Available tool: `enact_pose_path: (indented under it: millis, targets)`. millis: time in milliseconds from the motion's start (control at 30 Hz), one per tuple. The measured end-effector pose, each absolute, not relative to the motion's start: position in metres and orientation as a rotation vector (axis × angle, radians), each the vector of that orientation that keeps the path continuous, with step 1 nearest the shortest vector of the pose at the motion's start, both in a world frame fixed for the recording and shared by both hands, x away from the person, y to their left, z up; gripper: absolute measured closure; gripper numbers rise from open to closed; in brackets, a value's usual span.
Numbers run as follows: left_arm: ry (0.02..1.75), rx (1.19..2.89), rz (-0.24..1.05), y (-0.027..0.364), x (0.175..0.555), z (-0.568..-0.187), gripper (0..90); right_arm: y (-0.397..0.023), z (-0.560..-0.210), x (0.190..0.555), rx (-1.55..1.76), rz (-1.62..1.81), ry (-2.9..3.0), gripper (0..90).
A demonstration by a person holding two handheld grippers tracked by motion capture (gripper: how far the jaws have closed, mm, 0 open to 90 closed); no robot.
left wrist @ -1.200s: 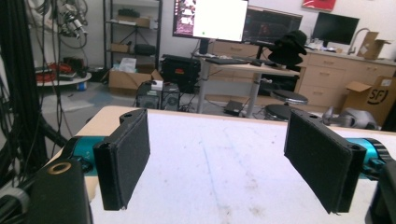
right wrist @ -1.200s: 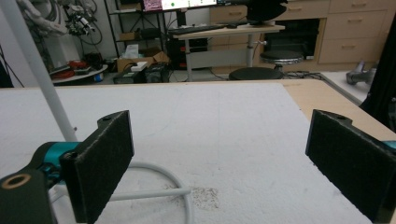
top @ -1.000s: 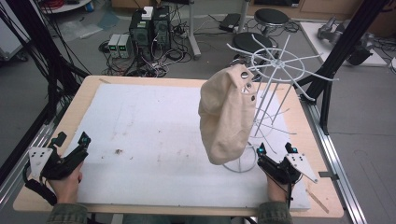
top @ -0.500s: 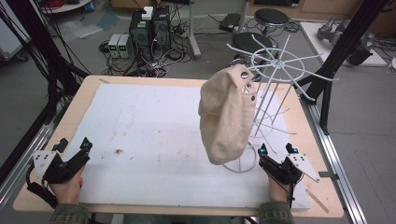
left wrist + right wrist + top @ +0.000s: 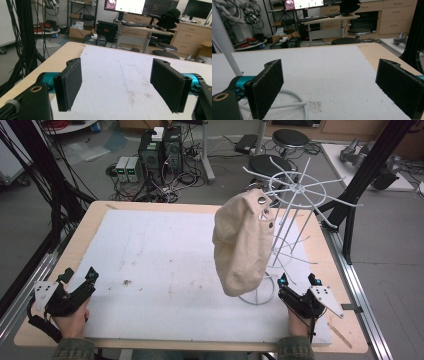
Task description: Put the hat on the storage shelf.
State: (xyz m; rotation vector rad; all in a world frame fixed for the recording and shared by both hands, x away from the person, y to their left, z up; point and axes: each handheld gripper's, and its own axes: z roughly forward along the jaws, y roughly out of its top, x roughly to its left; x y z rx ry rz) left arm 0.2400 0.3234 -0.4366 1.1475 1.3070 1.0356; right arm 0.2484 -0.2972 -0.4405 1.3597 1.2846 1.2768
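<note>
- Behind the table the floor was a mess of cables, with a couple of computer boxes and two round black stools further back.
- Wooden table top, with a big white mat covering most of it. The mat had some brownish crumbs or stains on its left half.
- On the right side of the mat stood a white wire rack, upright on a ring base, with spokes sticking out at the top.
- A beige cloth bag hung from the top of that rack on its left side, drooping down until its bottom sat just above the base ring. Couldn't tell if it touched the mat. A couple of metal snaps showed near the top of it.
- Left tongs were down at the near left corner of the table, held in a hand, jaws spread wide and nothing between them. In the left gripper view it was just bare mat between the two black pads.
- Right tongs were at the near right, just beside the rack's base ring, also released and gripping nothing. The right gripper view had the wide gap between the pads, with the white base ring curving in low on the left and a little patch of dark grit beside it.
- Both tongs were well apart from each other, and neither was touching the bag.
</note>
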Motion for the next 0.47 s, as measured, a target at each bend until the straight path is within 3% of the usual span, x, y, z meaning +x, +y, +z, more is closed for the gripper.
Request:
enact_pose_path:
  millis: [467]
  targets:
    - [1.352,1.157,0.977,0.3285,0.2387,-0.4392,25.1,-0.2983,-0.4380,0.2478,1.381,1.288,1.295,6.7]
